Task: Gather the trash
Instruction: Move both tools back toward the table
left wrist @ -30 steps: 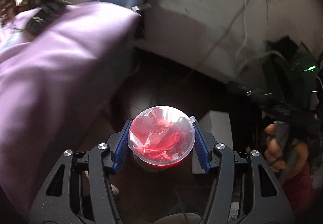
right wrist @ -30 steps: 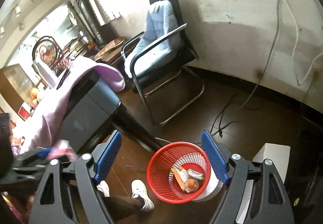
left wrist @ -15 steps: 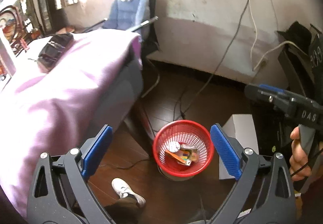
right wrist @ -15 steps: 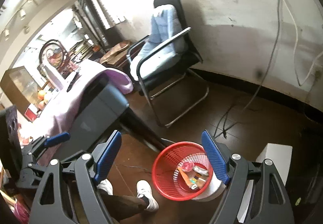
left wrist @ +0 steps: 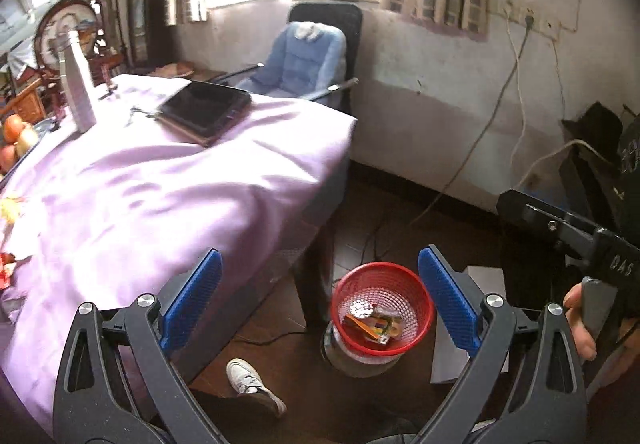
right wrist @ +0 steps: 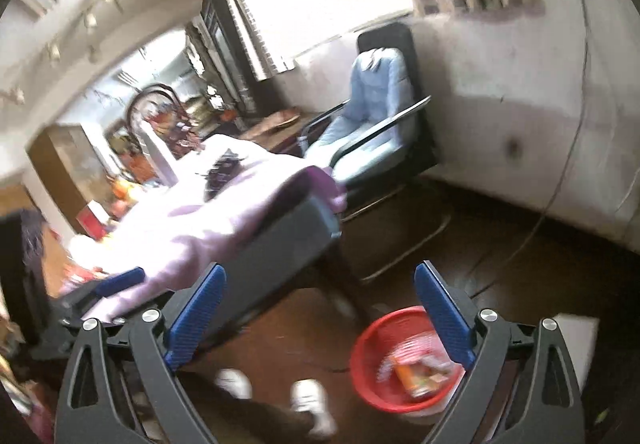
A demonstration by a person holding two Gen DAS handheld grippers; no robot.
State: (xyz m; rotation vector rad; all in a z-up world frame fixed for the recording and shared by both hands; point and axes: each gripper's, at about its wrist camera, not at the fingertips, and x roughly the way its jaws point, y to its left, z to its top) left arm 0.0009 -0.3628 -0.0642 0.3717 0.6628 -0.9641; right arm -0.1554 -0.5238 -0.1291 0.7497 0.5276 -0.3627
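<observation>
A red mesh trash basket (left wrist: 382, 308) stands on the dark floor beside the table; it holds a clear plastic cup lid and several wrappers. It also shows, blurred, in the right wrist view (right wrist: 400, 360). My left gripper (left wrist: 320, 296) is open and empty, raised above the floor with the basket between and below its fingertips. My right gripper (right wrist: 320, 312) is open and empty, above the floor left of the basket. Small scraps (left wrist: 8, 260) lie at the table's left edge.
A table with a purple cloth (left wrist: 160, 196) carries a dark tablet (left wrist: 204, 110), a white bottle (left wrist: 78, 92) and fruit (left wrist: 16, 136). A blue-cushioned chair (left wrist: 308, 60) stands by the wall. Cables hang on the wall. A white box (left wrist: 480, 324) sits right of the basket. My shoe (left wrist: 256, 392) is below.
My left gripper opened and let the plastic cup with red wrapper fall into the basket, then rose and pulled back. The right gripper swung left and up; its view is blurred.
</observation>
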